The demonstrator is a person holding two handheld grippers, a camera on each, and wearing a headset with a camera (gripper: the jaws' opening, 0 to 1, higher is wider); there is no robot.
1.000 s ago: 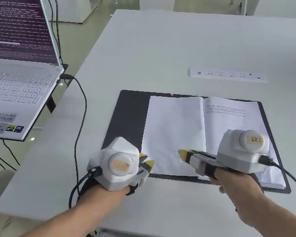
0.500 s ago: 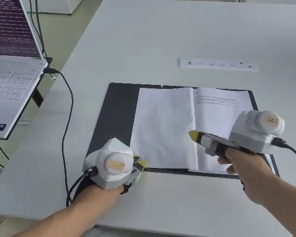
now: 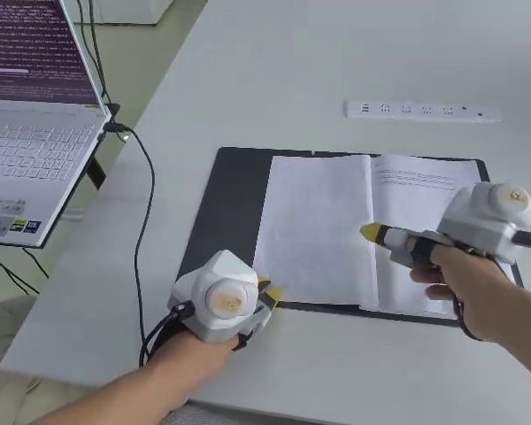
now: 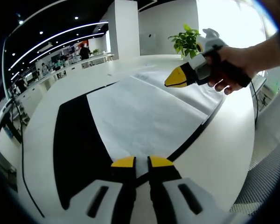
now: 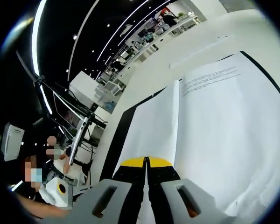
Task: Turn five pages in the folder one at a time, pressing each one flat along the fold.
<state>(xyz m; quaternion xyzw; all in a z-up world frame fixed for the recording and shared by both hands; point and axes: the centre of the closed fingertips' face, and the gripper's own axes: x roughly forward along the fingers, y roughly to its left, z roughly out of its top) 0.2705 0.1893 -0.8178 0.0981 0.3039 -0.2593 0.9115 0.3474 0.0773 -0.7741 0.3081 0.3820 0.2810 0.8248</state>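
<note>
A black folder (image 3: pixel 230 204) lies open on the white table, with a blank left page (image 3: pixel 314 221) and a printed right page (image 3: pixel 416 190). My right gripper (image 3: pixel 370 234) is shut, its yellow tips down on the paper right at the fold, about halfway up the page. In its own view the right gripper (image 5: pixel 146 161) has its jaws together over the left page (image 5: pixel 154 121). My left gripper (image 3: pixel 267 293) rests at the folder's front edge by the left page's lower corner. The left gripper (image 4: pixel 142 162) is shut with only a thin slit, holding nothing. The right gripper (image 4: pixel 175 79) hovers over the page (image 4: pixel 140 116).
An open laptop (image 3: pixel 26 150) sits at the far left, and its black cable (image 3: pixel 144 221) runs down beside the folder. A white power strip (image 3: pixel 422 111) lies behind the folder. A potted plant (image 4: pixel 186 42) stands beyond the table.
My right gripper has slid from the folder's front edge up along the fold, away from me. The left gripper has stayed at the front edge. The head camera has shifted.
</note>
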